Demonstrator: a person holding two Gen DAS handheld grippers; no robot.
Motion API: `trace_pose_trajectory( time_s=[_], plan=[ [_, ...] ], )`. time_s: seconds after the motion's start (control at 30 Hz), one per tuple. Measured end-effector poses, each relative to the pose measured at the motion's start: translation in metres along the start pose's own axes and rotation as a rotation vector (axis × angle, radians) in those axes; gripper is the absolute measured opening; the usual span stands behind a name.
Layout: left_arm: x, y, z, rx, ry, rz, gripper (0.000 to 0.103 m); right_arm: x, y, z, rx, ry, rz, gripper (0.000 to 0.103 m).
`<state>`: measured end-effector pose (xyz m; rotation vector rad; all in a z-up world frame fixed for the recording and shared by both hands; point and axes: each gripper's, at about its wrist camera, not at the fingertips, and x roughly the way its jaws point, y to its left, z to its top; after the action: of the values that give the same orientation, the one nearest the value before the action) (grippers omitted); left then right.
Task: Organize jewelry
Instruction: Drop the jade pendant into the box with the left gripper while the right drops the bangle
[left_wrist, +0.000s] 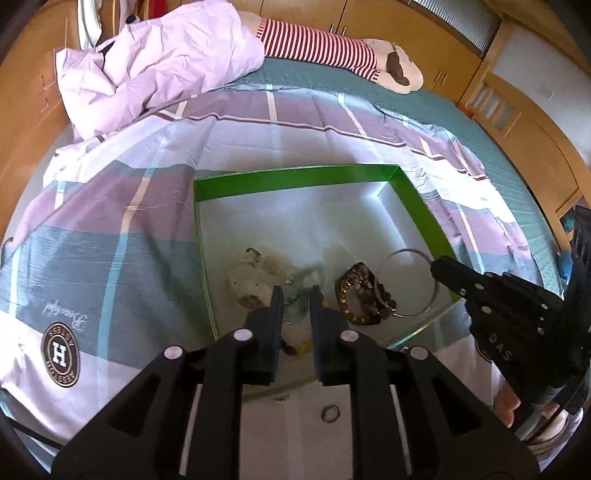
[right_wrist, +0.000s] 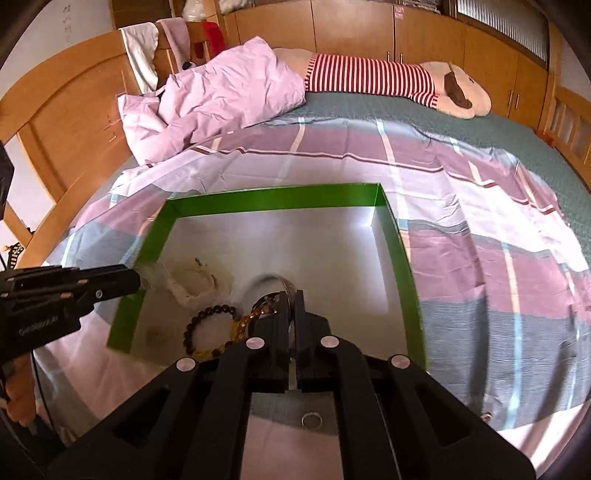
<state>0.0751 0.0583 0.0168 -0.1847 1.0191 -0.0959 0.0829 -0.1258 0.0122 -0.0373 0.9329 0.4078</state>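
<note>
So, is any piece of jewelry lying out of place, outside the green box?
Yes. One small ring lies on the bedsheet in front of the green box, outside it, while the bead bracelet and the other pieces are inside. It looks left behind.

A green-walled box (right_wrist: 280, 194) with a pale floor lies open on the bed. Inside: a dark beaded bracelet (right_wrist: 208, 325), amber beads (right_wrist: 251, 317) at its 3 o'clock, a thin silver bangle (left_wrist: 408, 282).
</note>
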Motion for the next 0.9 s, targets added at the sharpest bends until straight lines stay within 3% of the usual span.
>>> trace_pose_trajectory(
  time_s=[0.1, 0.27, 0.37, 0.43, 0.5, 0.6, 0.7, 0.9],
  plan=[
    [0.003, 0.004, -0.004, -0.016, 0.016, -0.005, 0.024, -0.012, -0.001, -0.004, 0.001, -0.005, 0.031, 0.023],
    [-0.015, -0.004, -0.021, 0.012, 0.031, -0.053, 0.027, -0.033, 0.006, -0.033, -0.074, 0.053, 0.073, 0.024],
    [-0.024, -0.013, -0.043, 0.057, 0.058, -0.071, 0.034, -0.015, 0.003, -0.057, -0.071, 0.147, 0.059, 0.024],
    [-0.020, -0.017, -0.057, 0.071, 0.094, -0.043, 0.042, 0.005, -0.004, -0.072, -0.056, 0.226, 0.020, 0.024],
    [-0.009, -0.015, -0.069, 0.054, 0.132, -0.019, 0.042, 0.019, -0.010, -0.080, -0.027, 0.285, 0.002, 0.024],
    [0.011, -0.008, -0.079, 0.010, 0.182, 0.018, 0.044, 0.022, -0.013, -0.082, -0.005, 0.293, -0.014, 0.027],
    [0.024, -0.006, -0.083, -0.006, 0.194, 0.049, 0.049, 0.017, -0.008, -0.079, -0.016, 0.261, -0.035, 0.052],
    [0.037, -0.007, -0.088, -0.015, 0.204, 0.077, 0.055, 0.023, -0.005, -0.083, -0.050, 0.261, -0.057, 0.053]
  ],
)
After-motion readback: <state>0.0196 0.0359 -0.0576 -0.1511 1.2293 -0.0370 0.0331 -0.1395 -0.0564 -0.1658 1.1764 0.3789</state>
